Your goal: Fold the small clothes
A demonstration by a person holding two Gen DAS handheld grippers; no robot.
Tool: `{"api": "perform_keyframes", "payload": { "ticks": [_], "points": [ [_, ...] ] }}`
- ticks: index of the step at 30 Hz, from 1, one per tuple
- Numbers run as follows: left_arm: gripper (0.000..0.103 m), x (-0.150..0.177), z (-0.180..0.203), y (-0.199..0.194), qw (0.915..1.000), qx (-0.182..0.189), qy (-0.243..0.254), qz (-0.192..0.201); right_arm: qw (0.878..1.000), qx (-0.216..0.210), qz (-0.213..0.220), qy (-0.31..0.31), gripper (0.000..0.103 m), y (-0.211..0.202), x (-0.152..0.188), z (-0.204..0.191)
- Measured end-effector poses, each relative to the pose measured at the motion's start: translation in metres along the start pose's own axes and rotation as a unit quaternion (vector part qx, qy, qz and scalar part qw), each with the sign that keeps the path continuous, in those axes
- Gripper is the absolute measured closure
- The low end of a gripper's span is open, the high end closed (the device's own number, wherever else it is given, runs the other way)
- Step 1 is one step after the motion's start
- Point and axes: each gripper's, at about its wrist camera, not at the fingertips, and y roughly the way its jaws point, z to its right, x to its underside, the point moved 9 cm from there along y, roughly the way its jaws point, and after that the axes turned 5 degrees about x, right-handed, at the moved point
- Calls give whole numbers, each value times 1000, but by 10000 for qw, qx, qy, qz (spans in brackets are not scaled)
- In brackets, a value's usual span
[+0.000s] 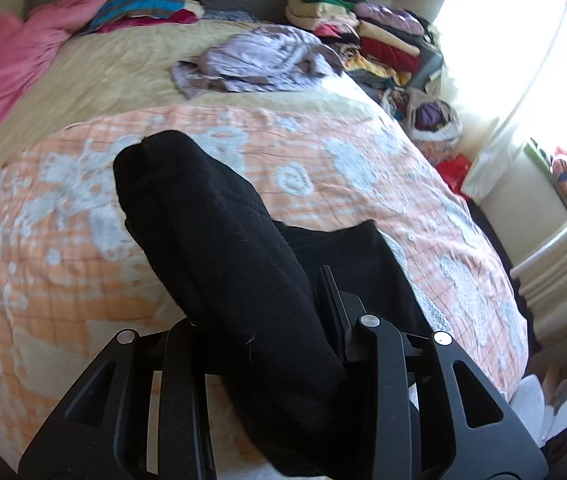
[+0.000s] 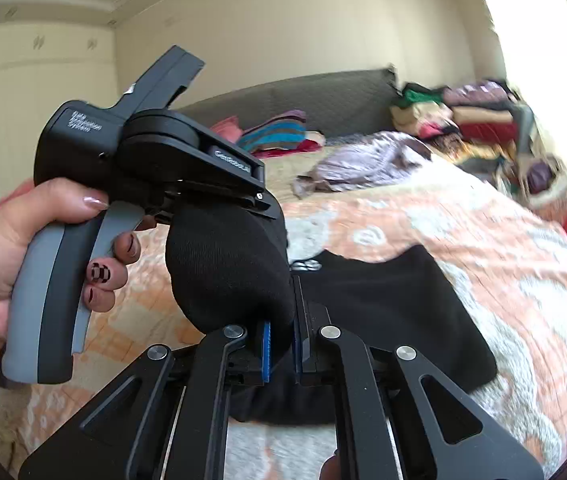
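Above the open middle of the bed (image 1: 363,184), a black sock (image 2: 227,264) is clamped by both the left gripper (image 2: 267,208) and right gripper (image 2: 281,344); printed lettering is blurred.

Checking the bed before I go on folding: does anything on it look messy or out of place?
One thing: a lilac garment lies crumpled in a heap on the beige cover, unlike the folded stacks at the far corner. The black cloth lies flat on the orange quilt. Nothing looks damaged.

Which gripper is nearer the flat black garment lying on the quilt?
Right. The right gripper hangs directly over the flat black garment, clamping one end of the black sock; the left gripper holds the other end, off past its left edge.
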Motion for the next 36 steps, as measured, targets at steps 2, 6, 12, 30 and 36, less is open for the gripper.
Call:
{"api": "perform_keyframes", "payload": {
  "ticks": [2, 6, 12, 30, 36],
  "points": [
    [77, 0, 13, 16, 9999, -6, 75, -113, 9991, -44, -178, 384, 96, 3, 4, 16],
    [77, 3, 29, 46, 9993, -30, 86, -351, 9922, -32, -567, 1106, 96, 10, 16, 49],
    [74, 9, 41, 85, 9979, -97, 50, -634, 9729, -128, -1079, 2040, 96, 27, 37, 81],
    [35, 17, 71, 122, 9946, 673, -229, -763, 9076, -337, -1839, 3758, 94, 37, 70, 129],
    [34, 8, 44, 79, 9973, 642, -342, -64, 8889, -680, -1968, 4081, 87, 32, 70, 135]
  ]
}}
